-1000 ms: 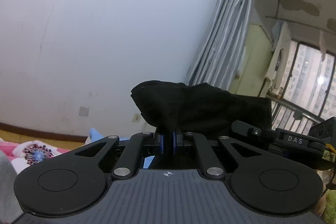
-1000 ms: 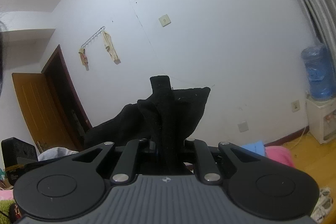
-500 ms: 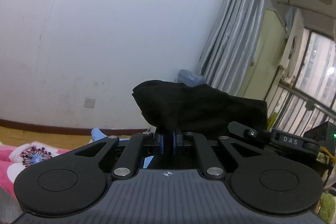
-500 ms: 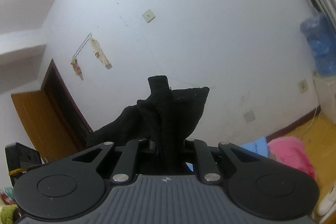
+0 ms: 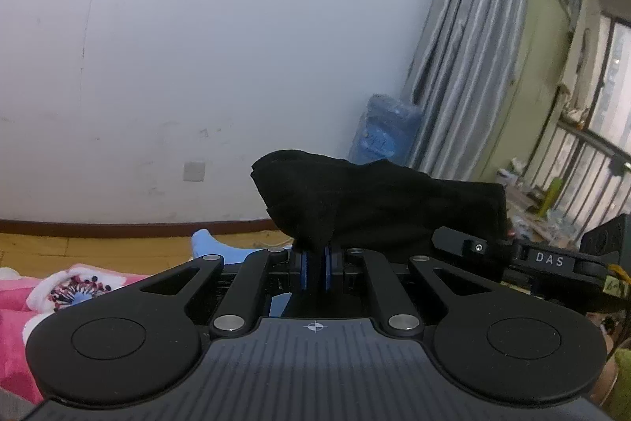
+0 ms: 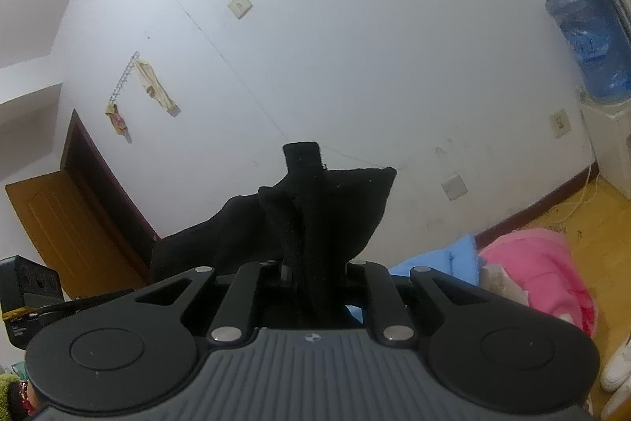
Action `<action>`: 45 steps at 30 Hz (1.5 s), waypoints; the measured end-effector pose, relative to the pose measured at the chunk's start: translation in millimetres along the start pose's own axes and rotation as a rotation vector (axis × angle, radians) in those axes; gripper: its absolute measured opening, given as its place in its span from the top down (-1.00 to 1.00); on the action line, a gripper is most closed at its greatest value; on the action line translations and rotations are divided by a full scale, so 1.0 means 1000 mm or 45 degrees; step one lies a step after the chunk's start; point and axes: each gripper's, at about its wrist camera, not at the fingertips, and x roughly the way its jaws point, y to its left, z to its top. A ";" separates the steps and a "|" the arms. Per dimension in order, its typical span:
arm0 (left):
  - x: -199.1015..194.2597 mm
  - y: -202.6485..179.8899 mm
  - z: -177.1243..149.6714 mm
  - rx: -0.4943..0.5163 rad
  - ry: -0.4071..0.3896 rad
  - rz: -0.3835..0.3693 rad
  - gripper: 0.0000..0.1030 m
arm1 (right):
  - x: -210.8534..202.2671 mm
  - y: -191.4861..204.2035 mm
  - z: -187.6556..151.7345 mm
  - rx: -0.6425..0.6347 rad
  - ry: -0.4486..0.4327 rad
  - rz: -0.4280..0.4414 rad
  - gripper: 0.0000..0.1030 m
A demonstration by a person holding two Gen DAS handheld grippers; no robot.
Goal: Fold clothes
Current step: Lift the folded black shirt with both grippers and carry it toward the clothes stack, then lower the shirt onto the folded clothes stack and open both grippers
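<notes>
The left tool (image 5: 314, 269) points slightly downward toward the white wall (image 5: 197, 46), its blue pads pinched narrow on one end of the black garment (image 5: 355, 196). The cloth bunches just above the pads and stretches off to the right, where the right tool's body, marked DAS, shows at the far end of it.

The right tool (image 6: 311, 271) points nearly level and is rolled, so the room looks tilted in its view. It is clamped on the garment's other end (image 6: 315, 208): a thick fold runs down between the fingers and hides the pads, with a tab of cloth standing up above them and the rest trailing off to the left. The garment hangs in the air between the two tools, clear of any surface.

Below lie a pink blanket (image 6: 540, 271) with a flower pattern and a blue cloth (image 6: 441, 259), over a wooden floor (image 5: 98, 247) with a dark skirting board. A blue water bottle (image 6: 587, 42) sits on a white dispenser by the grey striped curtain (image 5: 465, 46). In the left wrist view a railing and window (image 5: 591, 145) show at the right. In the right wrist view a brown door (image 6: 59, 223) is at the left, with small clothes on a wall rack (image 6: 130, 81).
</notes>
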 end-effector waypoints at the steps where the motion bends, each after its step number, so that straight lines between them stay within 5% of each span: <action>1: 0.004 0.001 0.001 0.004 0.007 0.013 0.89 | 0.004 -0.003 0.001 0.000 0.009 -0.004 0.74; 20: 0.078 0.057 -0.016 -0.102 0.209 0.264 0.87 | 0.099 -0.062 -0.005 0.006 0.280 -0.029 0.73; 26: 0.095 0.065 -0.026 -0.125 0.225 0.301 0.80 | 0.115 -0.080 -0.011 0.007 0.346 -0.106 0.55; 29: 0.100 0.070 -0.022 -0.206 0.222 0.289 0.76 | 0.118 -0.091 -0.007 0.065 0.343 -0.110 0.43; 33: 0.104 0.081 -0.018 -0.440 0.195 0.213 0.47 | 0.108 -0.114 0.004 0.269 0.249 -0.120 0.03; 36: 0.104 0.092 -0.016 -0.599 0.173 0.176 0.39 | 0.096 -0.129 0.013 0.408 0.169 -0.147 -0.02; 39: 0.106 0.100 -0.009 -0.729 0.126 0.160 0.12 | 0.083 -0.138 0.021 0.436 0.112 -0.168 -0.01; 40: 0.103 0.102 -0.006 -0.742 0.102 0.184 -0.09 | 0.080 -0.138 0.023 0.429 0.101 -0.161 0.01; 42: 0.100 0.102 0.001 -0.740 0.044 0.255 -0.18 | 0.073 -0.137 0.028 0.417 0.078 -0.147 0.05; 45: 0.098 0.098 0.011 -0.693 0.010 0.330 -0.17 | 0.082 -0.111 0.031 0.209 0.138 -0.109 0.49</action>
